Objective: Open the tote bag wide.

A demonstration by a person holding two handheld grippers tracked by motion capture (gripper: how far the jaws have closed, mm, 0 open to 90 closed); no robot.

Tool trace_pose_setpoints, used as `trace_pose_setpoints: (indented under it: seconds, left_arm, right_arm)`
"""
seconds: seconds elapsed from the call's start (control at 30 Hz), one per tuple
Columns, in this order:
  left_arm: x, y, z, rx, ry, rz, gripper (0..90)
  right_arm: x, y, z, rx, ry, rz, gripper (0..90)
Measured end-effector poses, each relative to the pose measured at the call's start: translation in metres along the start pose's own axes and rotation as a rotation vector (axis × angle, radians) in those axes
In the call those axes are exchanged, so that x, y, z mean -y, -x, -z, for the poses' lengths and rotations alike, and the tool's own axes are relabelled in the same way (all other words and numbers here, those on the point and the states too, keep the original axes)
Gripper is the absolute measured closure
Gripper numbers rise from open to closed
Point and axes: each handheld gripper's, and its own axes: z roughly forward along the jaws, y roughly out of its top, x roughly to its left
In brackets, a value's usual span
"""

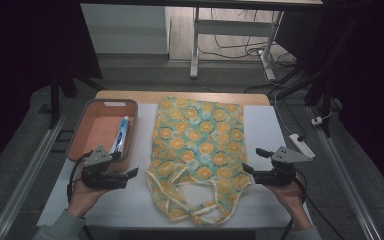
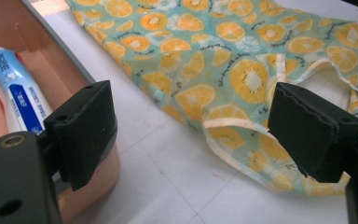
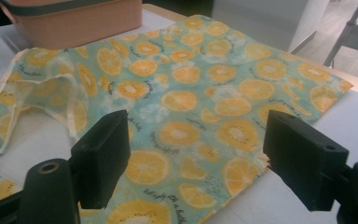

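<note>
The high view is showing a person's hands holding the left gripper (image 1: 125, 175) and right gripper (image 1: 252, 161) with fingers spread and empty, flanking an orange-print bag (image 1: 197, 150) lying flat on the tabletop (image 1: 125, 205). The left gripper view is revealing blue lettering on the toothpaste tube (image 2: 16, 88) lying inside the pink bin (image 1: 92, 132).

Bare bench (image 1: 130, 200) lies open between the tub (image 1: 80, 132) at left and the spread bag (image 1: 197, 145) at centre.
</note>
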Motion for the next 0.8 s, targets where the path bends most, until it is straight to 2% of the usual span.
trace_pose_setpoints:
  seconds: [0.17,0.27,0.37,0.53,0.6,0.8]
  left_arm:
    - [-0.006,0.000,-0.001,0.014,0.008,-0.015,15.4]
    - [-0.007,0.005,0.001,0.008,0.006,-0.013,15.5]
    - [-0.006,0.011,0.003,0.005,-0.005,-0.035,15.5]
    - [-0.006,0.012,0.005,0.013,-0.002,-0.036,15.5]
    - [-0.008,0.010,0.005,0.021,0.006,-0.033,15.6]
    - [-0.009,0.009,0.004,0.016,-0.001,-0.037,15.8]
  right_arm:
    - [0.003,0.002,0.001,0.005,0.022,-0.009,24.8]
    - [0.008,0.003,0.000,0.008,0.015,-0.034,24.8]
    - [0.008,0.002,0.001,0.012,0.010,-0.018,25.0]
    - [0.006,0.000,0.004,0.037,0.015,-0.030,25.3]
    - [0.007,-0.004,0.005,0.052,0.010,-0.009,25.9]
    - [0.006,0.001,0.000,0.044,0.013,-0.024,26.0]
